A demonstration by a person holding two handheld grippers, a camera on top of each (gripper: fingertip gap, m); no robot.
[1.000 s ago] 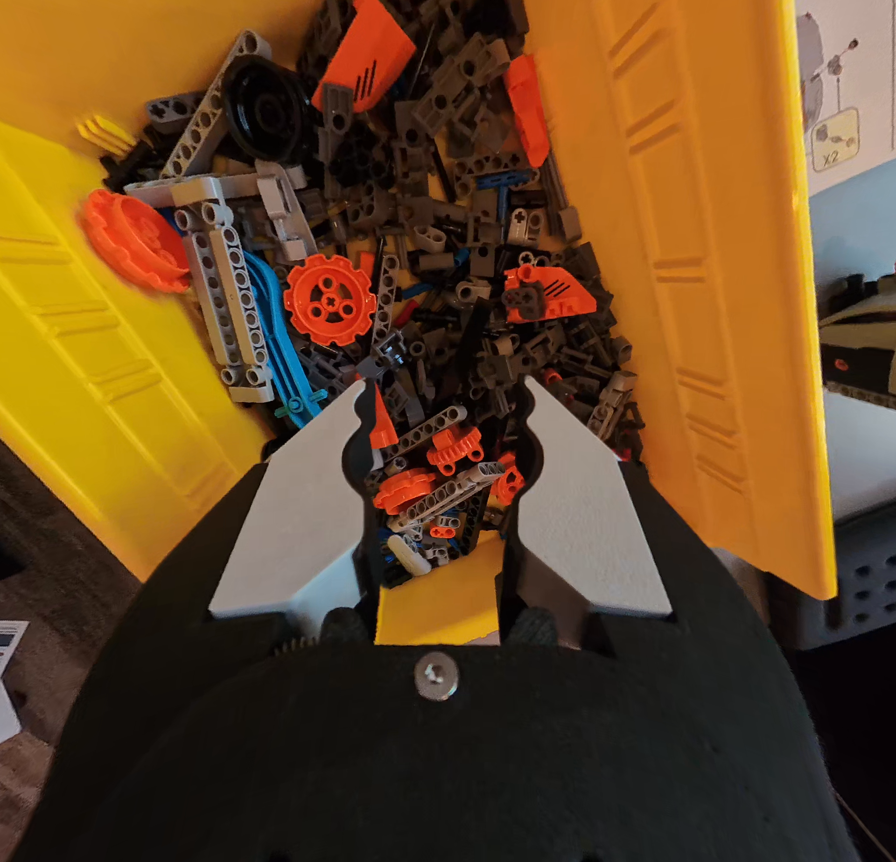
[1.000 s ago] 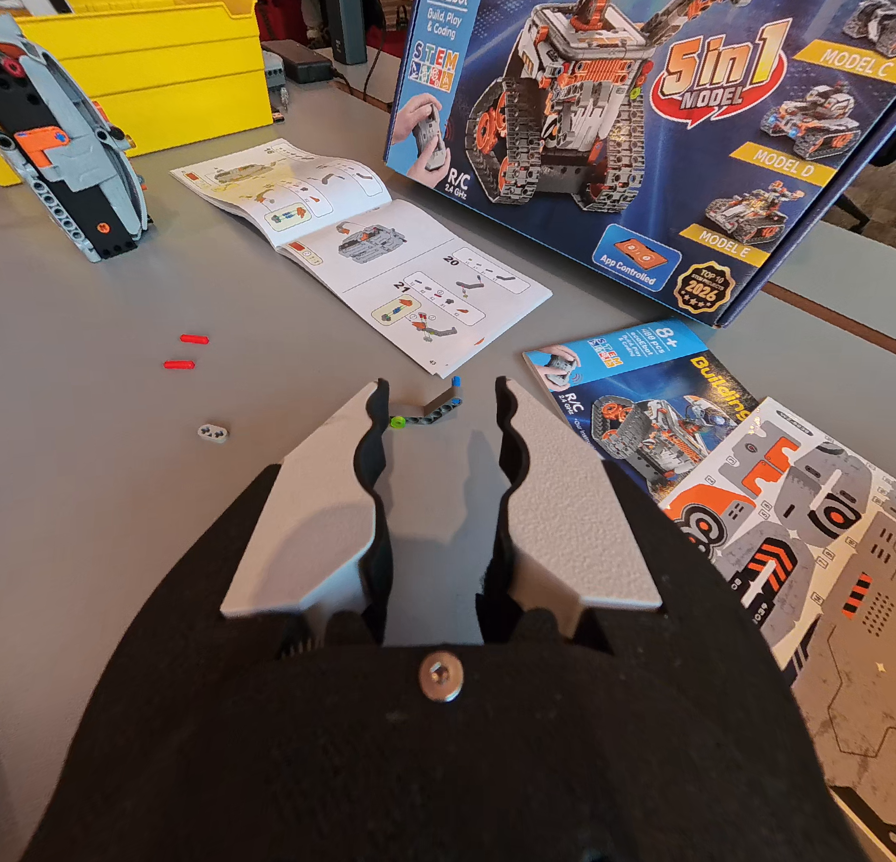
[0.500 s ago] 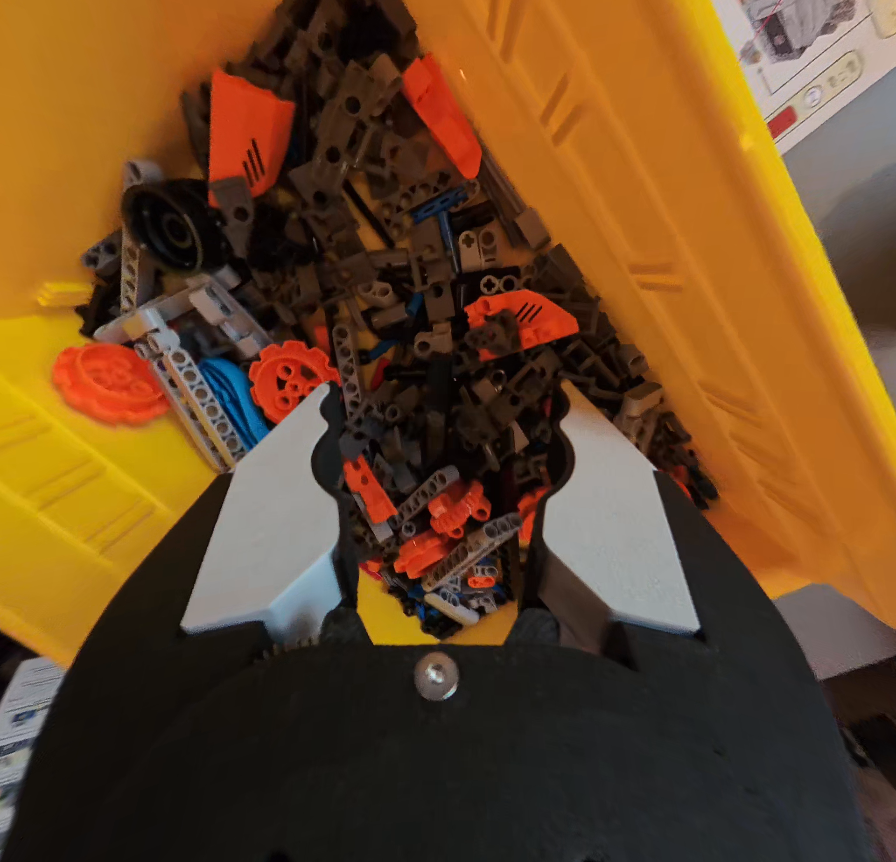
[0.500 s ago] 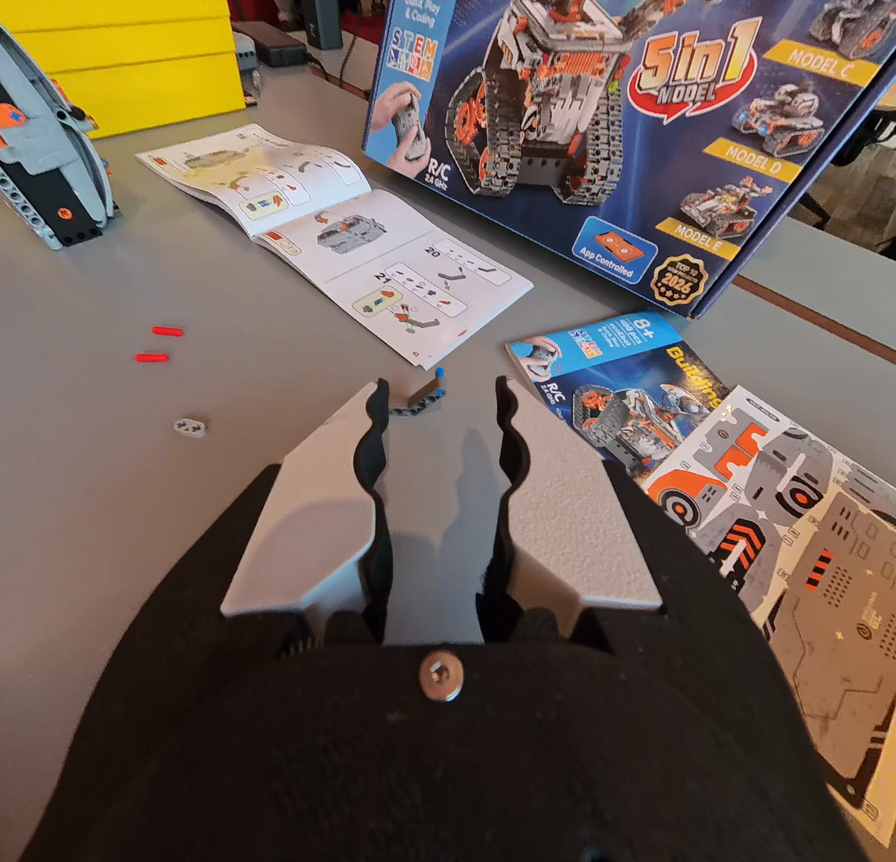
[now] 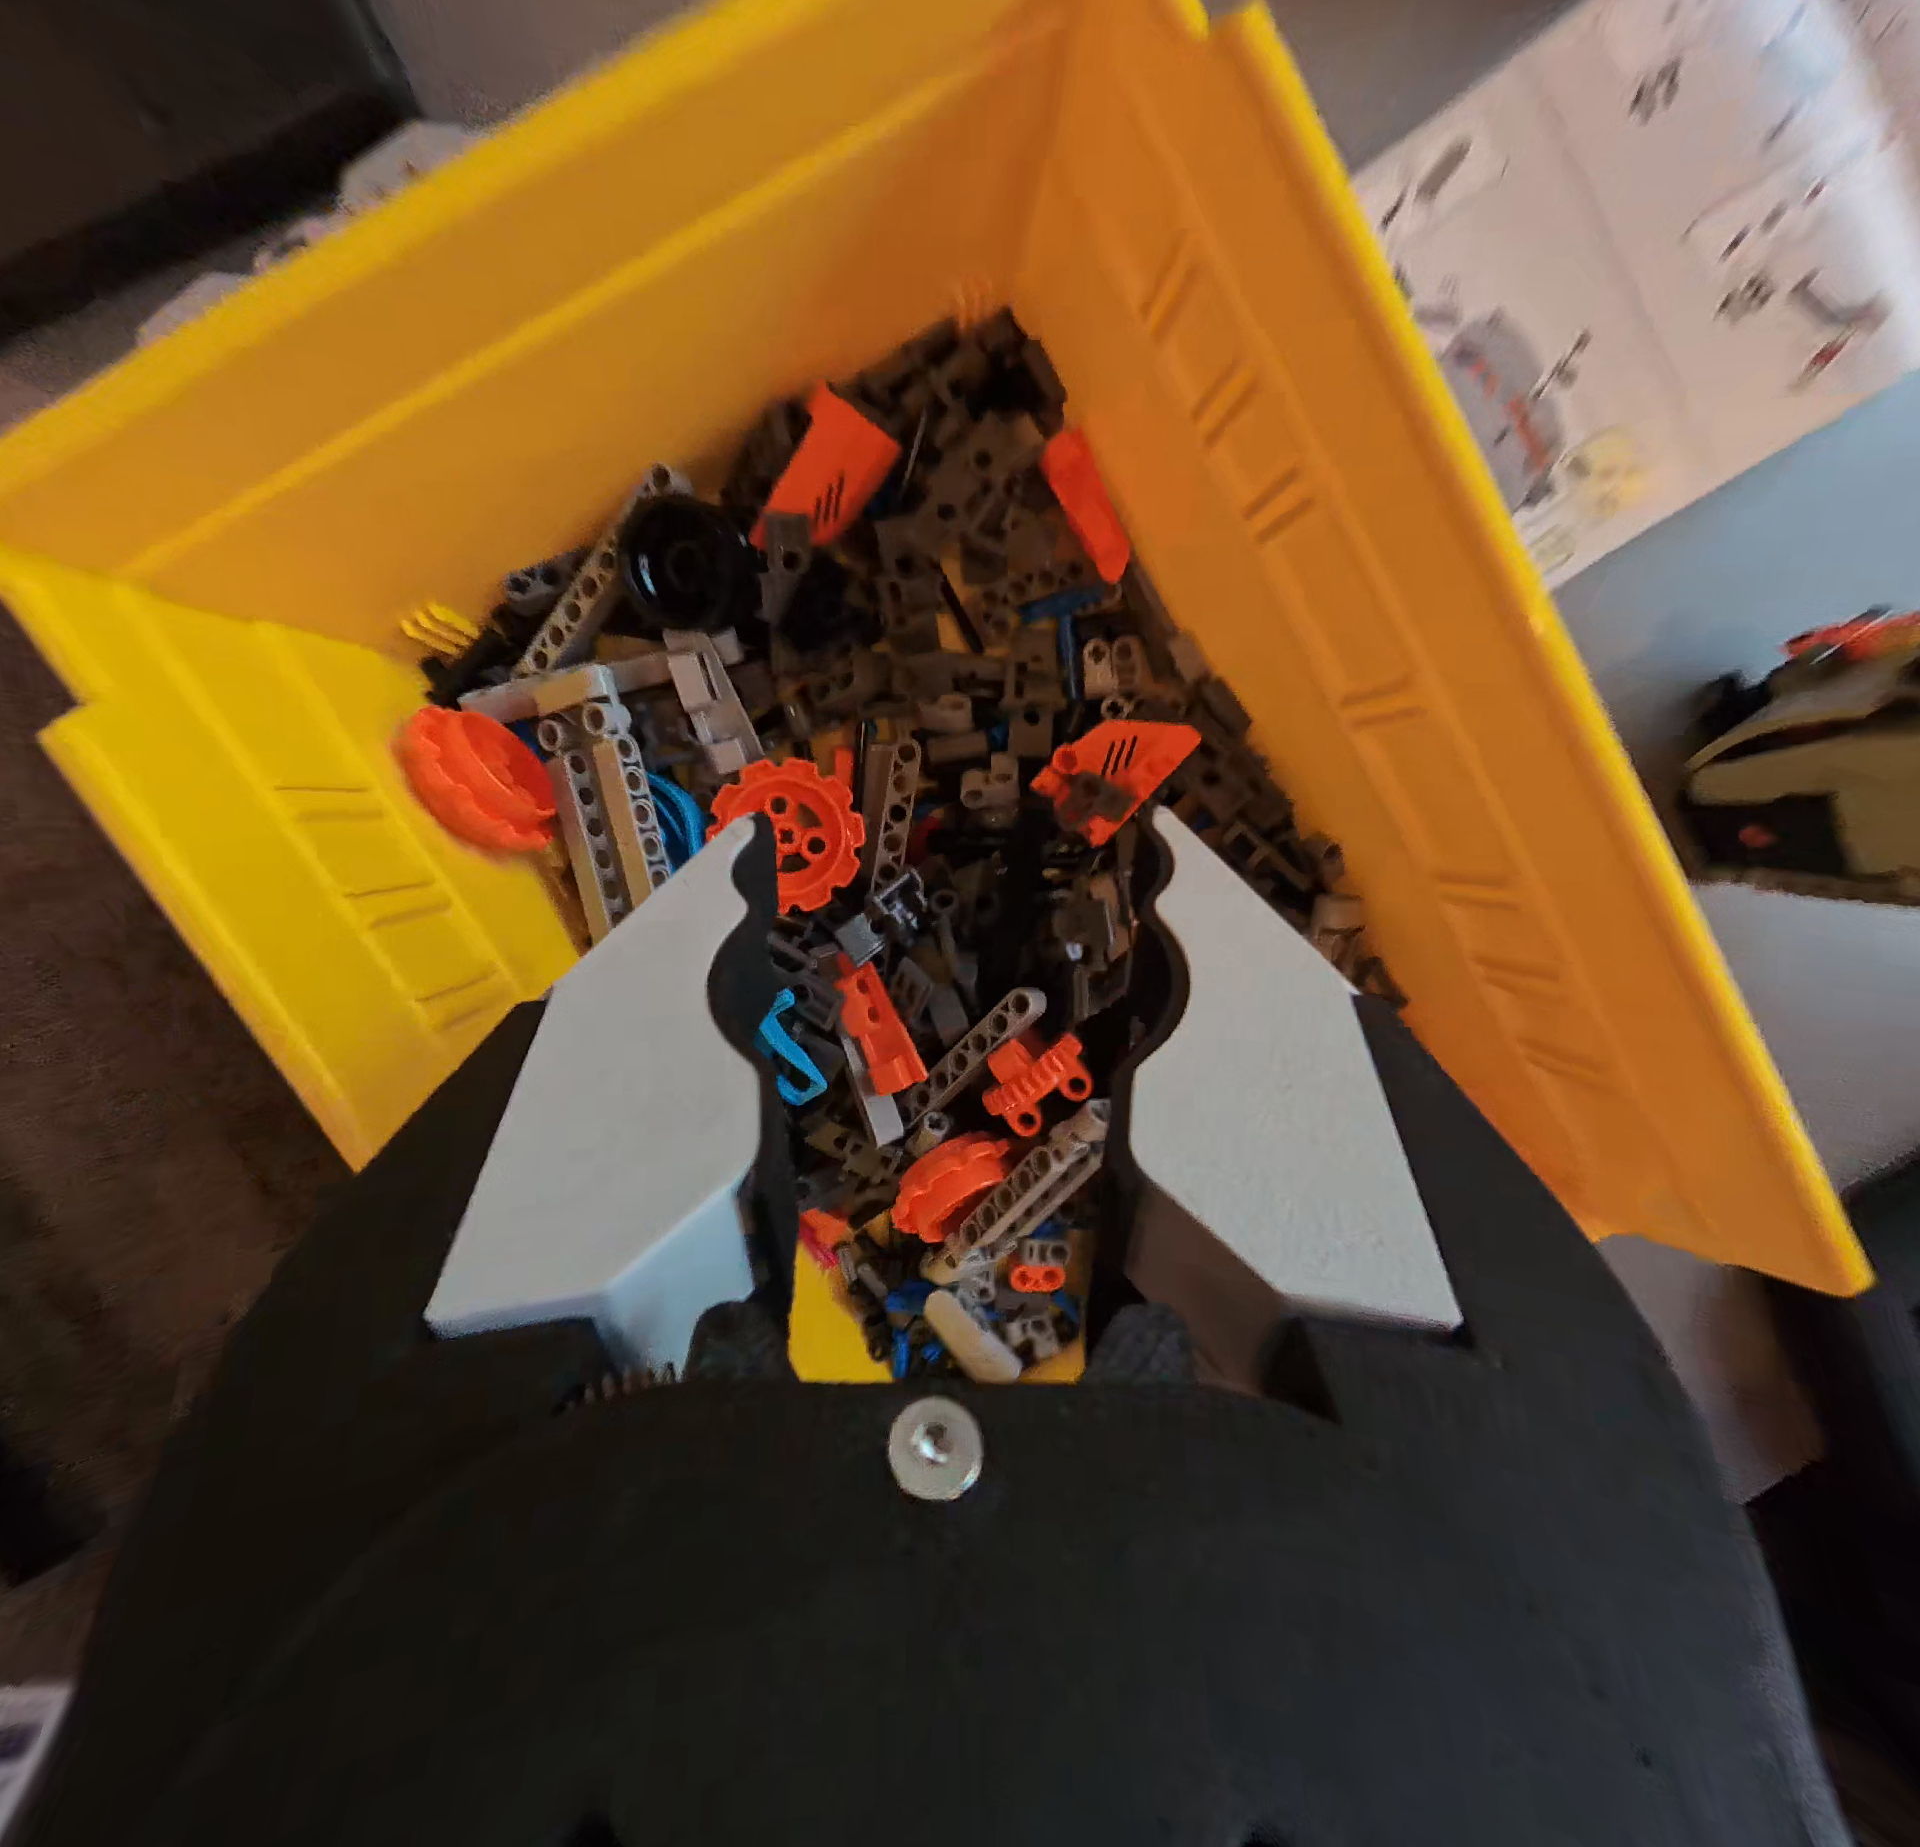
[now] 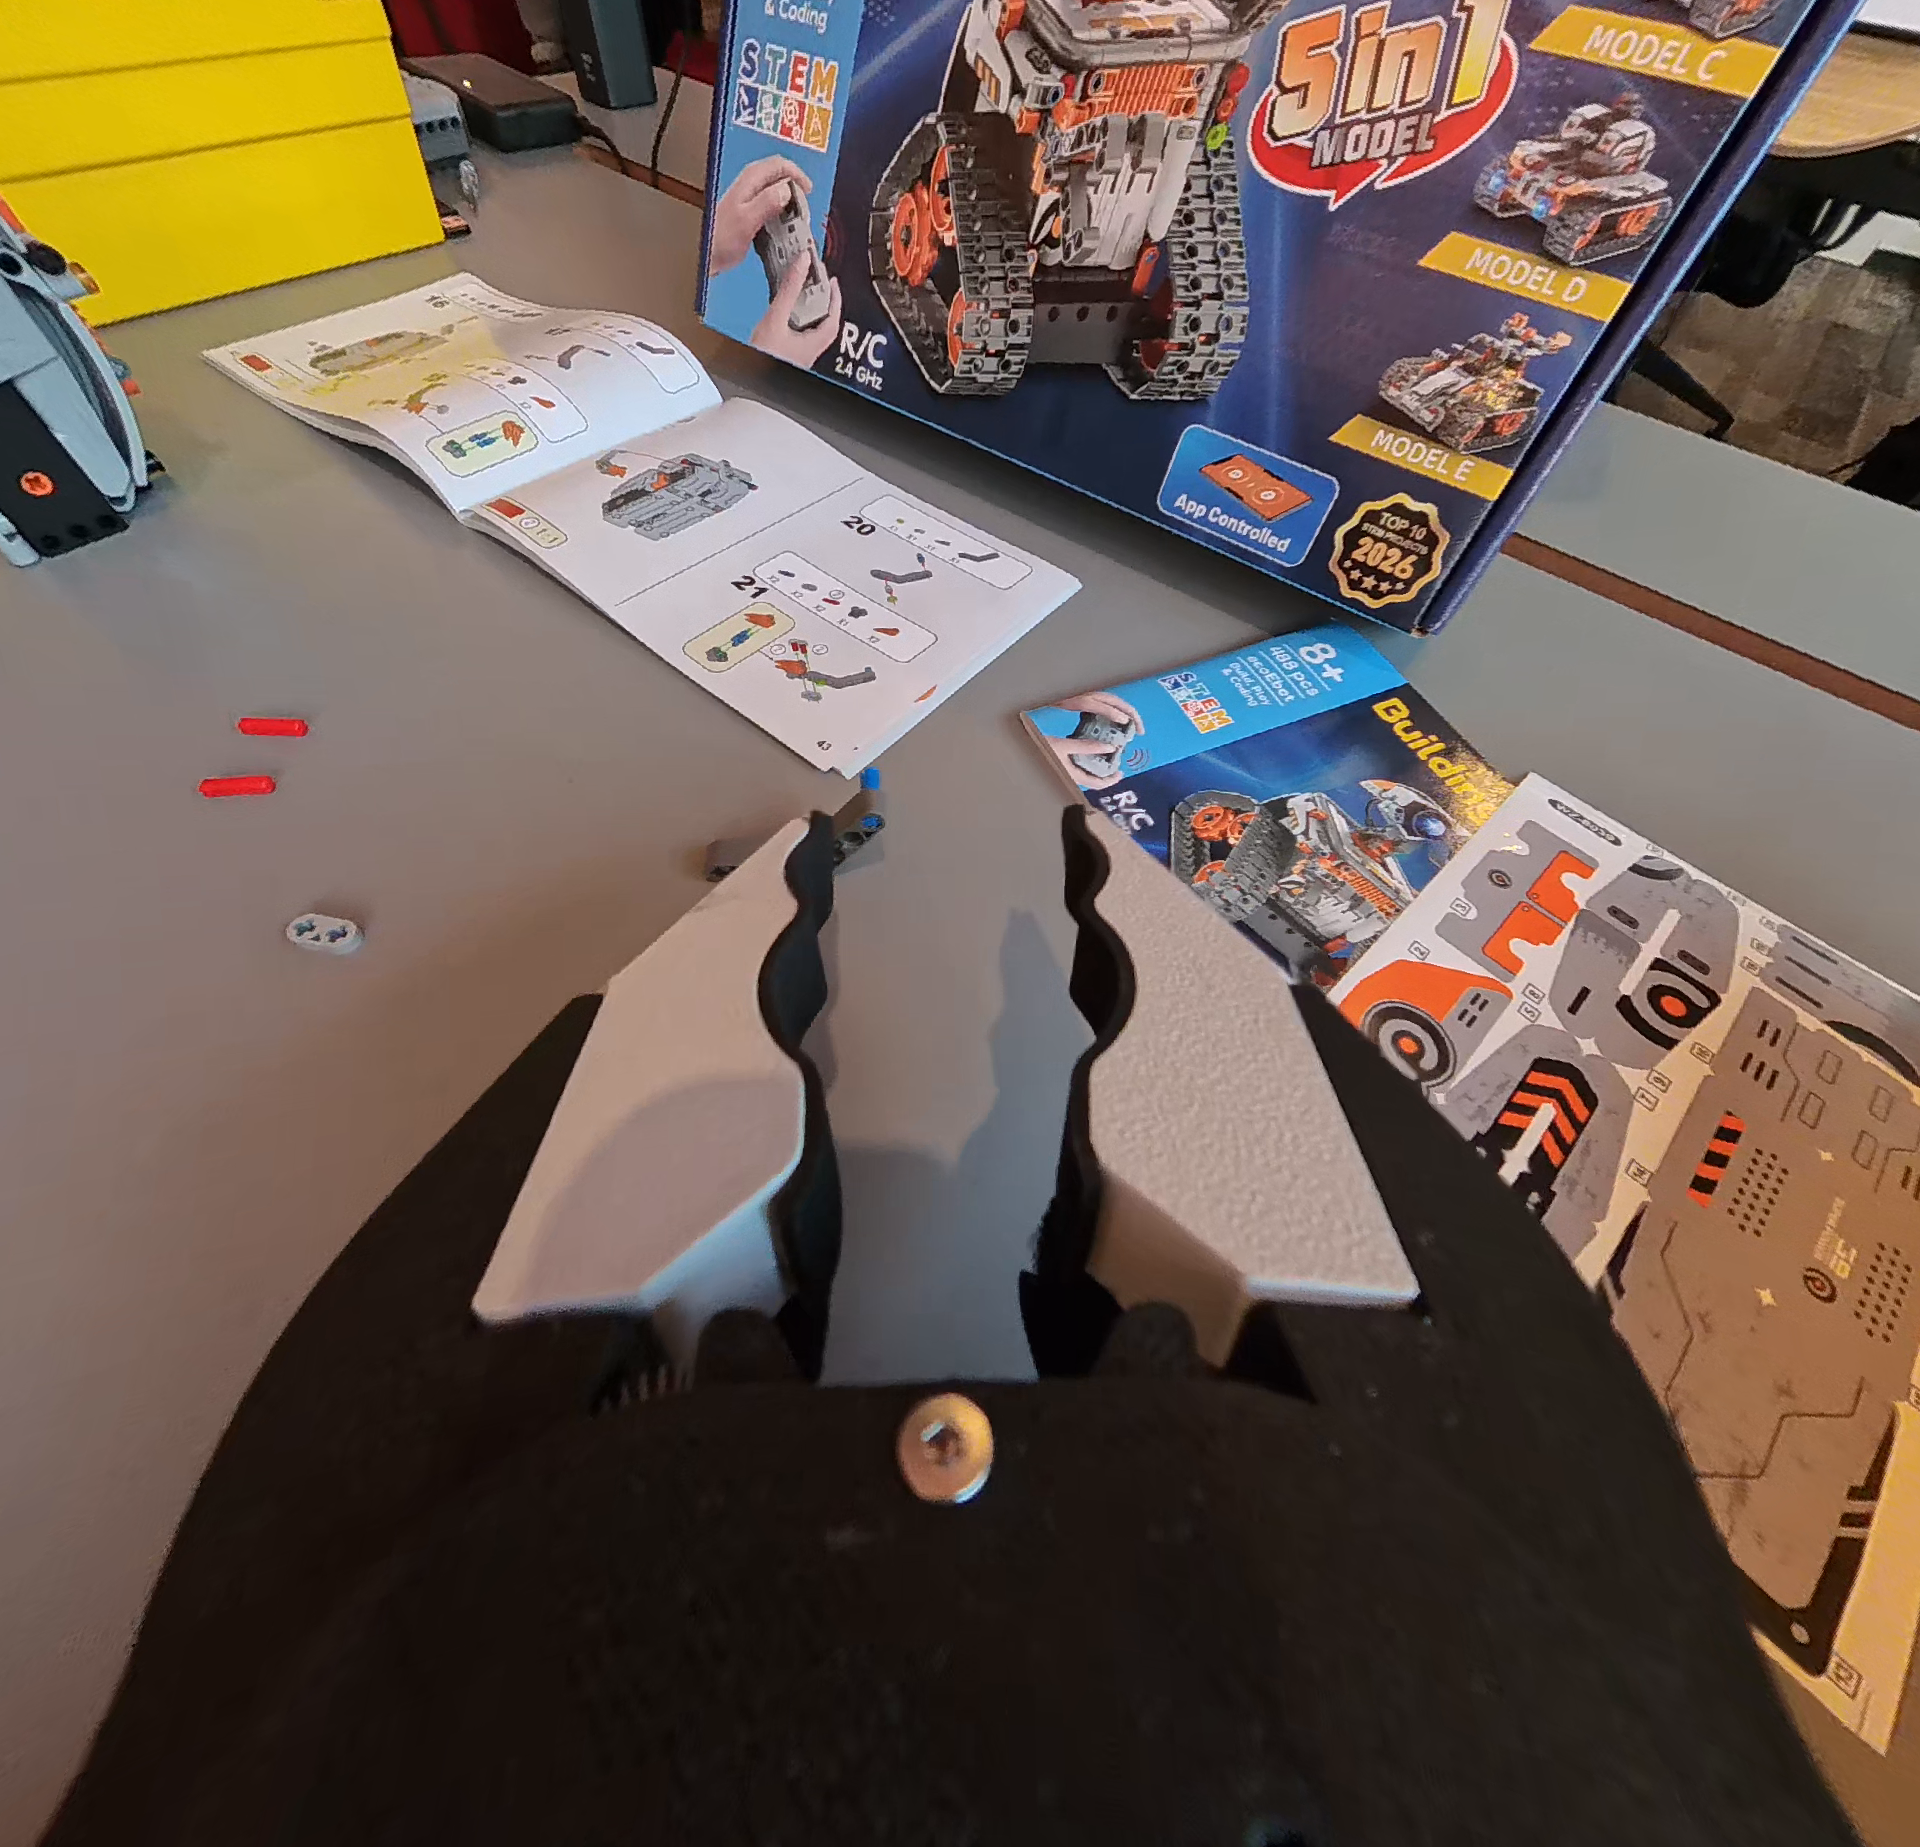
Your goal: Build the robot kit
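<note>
Yellow plastic is walling the bin (image 5: pixel 1226 270) where the left gripper (image 5: pixel 951 862) is hanging wide open and empty over heaped building pieces (image 5: pixel 935 717); closing there risks snagging several. The right gripper (image 6: pixel 940 841), half open and empty, is hovering over the grey table (image 6: pixel 468 966), its left finger crowding a small grey beam (image 6: pixel 727 855) it might knock away.

smooth plastic bin (image 5: pixel 1299 467) of hard plastic bricks (image 5: pixel 935 758); beside it matt grey tabletop (image 6: pixel 468 966), paper manual (image 6: pixel 665 509), glossy card box (image 6: pixel 1299 239), glossy sticker sheet (image 6: pixel 1714 1174).
</note>
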